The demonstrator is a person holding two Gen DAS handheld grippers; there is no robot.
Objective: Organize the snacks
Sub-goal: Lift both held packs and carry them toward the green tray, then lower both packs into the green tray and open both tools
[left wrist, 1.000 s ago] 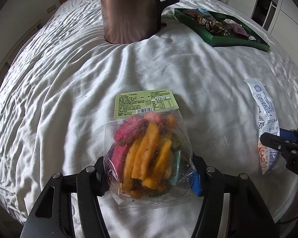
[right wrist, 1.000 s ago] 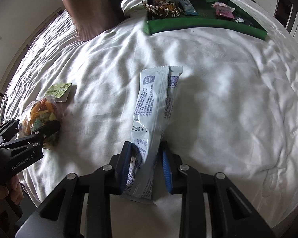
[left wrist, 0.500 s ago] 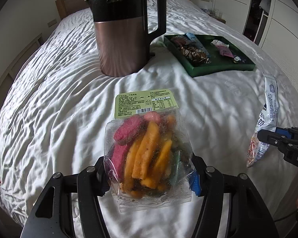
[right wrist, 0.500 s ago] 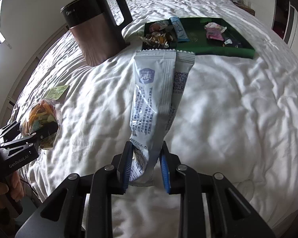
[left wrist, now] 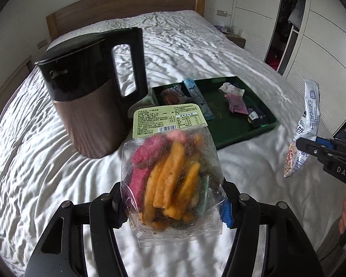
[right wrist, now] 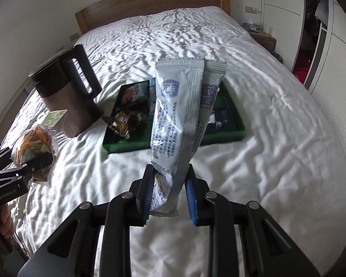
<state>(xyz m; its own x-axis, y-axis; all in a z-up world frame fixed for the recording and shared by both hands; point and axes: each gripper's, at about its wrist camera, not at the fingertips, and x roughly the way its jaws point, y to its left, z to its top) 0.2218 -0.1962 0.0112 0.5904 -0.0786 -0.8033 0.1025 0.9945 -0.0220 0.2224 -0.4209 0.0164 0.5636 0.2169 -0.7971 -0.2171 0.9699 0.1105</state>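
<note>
Snacks are held in both grippers, one pack each, above a white bed (left wrist: 219, 53); the left gripper (left wrist: 173, 198) is clamped on a clear bag of dried fruit and vegetable chips (left wrist: 170, 180), pink, orange and green pieces showing through the film; its pale green header card (left wrist: 169, 120) carries small printed text, a nutrition table and a barcode, too small to read; the bag is off the sheet, standing up out of the fingers. From the right wrist view the right gripper (right wrist: 169, 191) is pinched on the lower end of a long grey-white sachet (right wrist: 177, 115), which bears a blue rounded logo near its top, dense lines of small print and a QR code on the back flap; the digits near the pinch are partly hidden; the sachet also hangs clear of the bed. The far gripper bodies read "DAS" in the left view and "GenRobot.AI" in the right view. Beyond them lies one green tray (left wrist: 268, 127) on the bedding, holding several wrapped snacks: a blue bar (left wrist: 196, 92), a pink-purple packet (left wrist: 236, 101), a small dark packet (left wrist: 253, 116), and a brown glossy wrapper (right wrist: 124, 120) near its left end; an exact count is unclear. One electric kettle (left wrist: 90, 97), black top, copper-coloured body, stands just left of the tray; a faint brand mark on its black band cannot be made out. A wooden headboard (right wrist: 150, 2) closes the far end.
</note>
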